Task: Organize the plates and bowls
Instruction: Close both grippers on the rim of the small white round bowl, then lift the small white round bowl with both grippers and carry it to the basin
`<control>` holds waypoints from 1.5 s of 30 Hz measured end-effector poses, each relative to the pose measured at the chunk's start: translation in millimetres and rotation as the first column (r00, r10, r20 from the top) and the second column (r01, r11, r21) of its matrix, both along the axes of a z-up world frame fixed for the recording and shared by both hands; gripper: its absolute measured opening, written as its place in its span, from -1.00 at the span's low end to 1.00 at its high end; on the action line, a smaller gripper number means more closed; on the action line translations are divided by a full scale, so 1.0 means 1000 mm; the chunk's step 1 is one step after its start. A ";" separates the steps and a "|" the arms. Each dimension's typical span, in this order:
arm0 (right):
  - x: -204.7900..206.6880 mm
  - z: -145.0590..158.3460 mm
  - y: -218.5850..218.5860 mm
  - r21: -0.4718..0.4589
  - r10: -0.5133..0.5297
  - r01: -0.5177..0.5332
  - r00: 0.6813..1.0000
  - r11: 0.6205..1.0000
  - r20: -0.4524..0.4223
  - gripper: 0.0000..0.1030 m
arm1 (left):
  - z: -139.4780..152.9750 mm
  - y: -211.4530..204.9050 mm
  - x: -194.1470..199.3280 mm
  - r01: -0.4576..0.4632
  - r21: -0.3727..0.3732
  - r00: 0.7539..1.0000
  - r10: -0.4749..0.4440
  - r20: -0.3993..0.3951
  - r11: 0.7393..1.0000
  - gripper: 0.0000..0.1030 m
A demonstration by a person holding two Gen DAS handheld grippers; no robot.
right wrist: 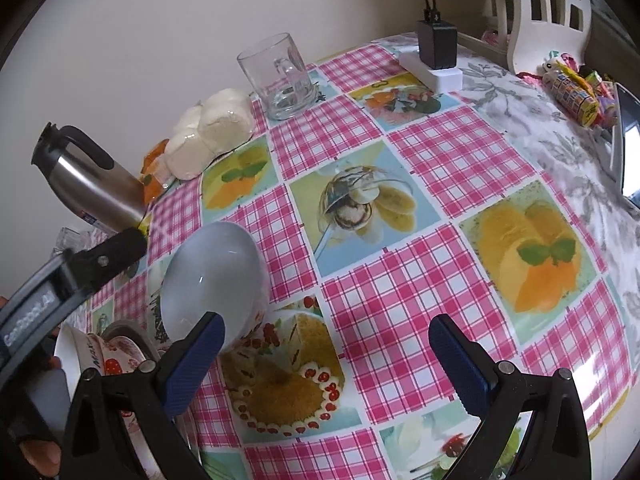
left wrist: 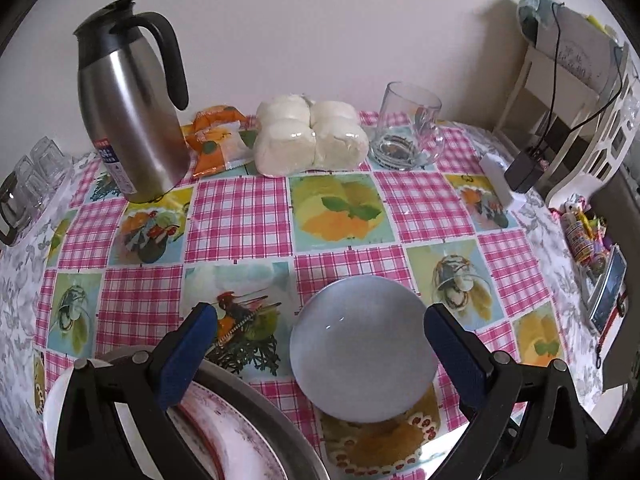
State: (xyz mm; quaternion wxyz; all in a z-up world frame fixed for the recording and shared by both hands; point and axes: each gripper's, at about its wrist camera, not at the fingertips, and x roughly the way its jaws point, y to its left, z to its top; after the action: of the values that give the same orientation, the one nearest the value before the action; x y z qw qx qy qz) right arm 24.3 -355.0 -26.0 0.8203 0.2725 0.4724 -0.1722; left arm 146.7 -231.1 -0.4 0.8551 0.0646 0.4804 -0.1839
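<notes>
Left wrist view: left gripper (left wrist: 320, 344) wide open, holding nothing. Upturned pale grey bowl (left wrist: 362, 350) sits between the blue pads (left wrist: 188, 356), nearer the right pad, not touched. Bottom left, under the left finger, a metal-rimmed dish (left wrist: 272, 416) with a red-patterned plate (left wrist: 224, 432) in it, white plate edge (left wrist: 54, 412) beside. Far left a steel thermos jug (left wrist: 132, 108); far centre bagged white buns (left wrist: 312, 136), orange packet (left wrist: 214, 140) to their left, glass mug (left wrist: 408, 128) to their right. Checked tablecloth (left wrist: 240, 216) covers the table.

Right wrist view: right gripper (right wrist: 324, 352) wide open, empty, over bare tablecloth (right wrist: 400, 320). Grey bowl (right wrist: 214, 276) sits left of centre, just beyond the left pad (right wrist: 196, 364); contact unclear. Other gripper (right wrist: 92, 264) enters from the left edge above the stacked dishes (right wrist: 116, 352). Glass mug (right wrist: 280, 76) far centre, buns (right wrist: 212, 136) and jug (right wrist: 88, 176) far left, charger on power strip (right wrist: 436, 52) far right.
</notes>
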 end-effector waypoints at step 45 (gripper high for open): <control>0.026 -0.035 0.003 0.079 0.008 -0.011 0.999 0.997 0.040 -0.84 | -0.055 -0.023 0.004 0.058 0.003 0.982 -0.057 -0.180 0.998 0.05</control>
State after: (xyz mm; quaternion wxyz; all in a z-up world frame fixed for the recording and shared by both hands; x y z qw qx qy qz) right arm 50.3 -352.2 -60.8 0.8190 0.3059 0.4637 -0.1438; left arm 150.2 -254.0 -55.9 0.8023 0.0651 0.5543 -0.2116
